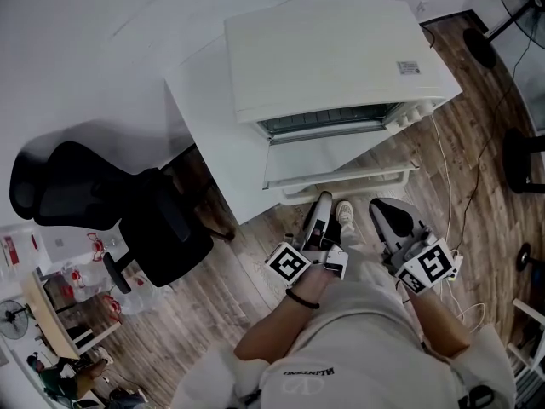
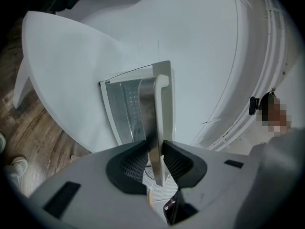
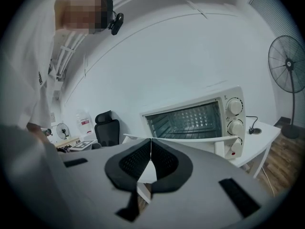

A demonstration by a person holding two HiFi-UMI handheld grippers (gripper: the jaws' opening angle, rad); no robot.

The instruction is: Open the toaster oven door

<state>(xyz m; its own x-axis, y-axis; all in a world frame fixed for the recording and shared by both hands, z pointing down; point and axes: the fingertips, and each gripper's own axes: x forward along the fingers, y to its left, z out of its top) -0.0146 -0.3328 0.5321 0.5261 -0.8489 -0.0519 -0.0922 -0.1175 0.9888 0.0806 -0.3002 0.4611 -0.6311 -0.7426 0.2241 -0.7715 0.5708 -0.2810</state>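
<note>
A white toaster oven (image 1: 341, 49) stands on a white table (image 1: 204, 100), its glass door (image 1: 332, 156) swung down and open. My left gripper (image 1: 322, 204) reaches to the door's front edge. In the left gripper view the jaws (image 2: 155, 149) are closed on the door handle (image 2: 155, 104), the pads pressing both sides of the bar, with the door glass (image 2: 125, 111) beyond. My right gripper (image 1: 387, 213) hangs just right of it, below the door, shut with nothing held. The right gripper (image 3: 151, 144) view looks at the oven (image 3: 231, 123) and its bare rack cavity (image 3: 186, 120).
A black office chair (image 1: 102, 203) stands left of the table. A cable (image 1: 447, 186) trails over the wood floor on the right, beside a standing fan (image 3: 286, 70). The person's shoe (image 1: 344, 213) is on the floor between the grippers.
</note>
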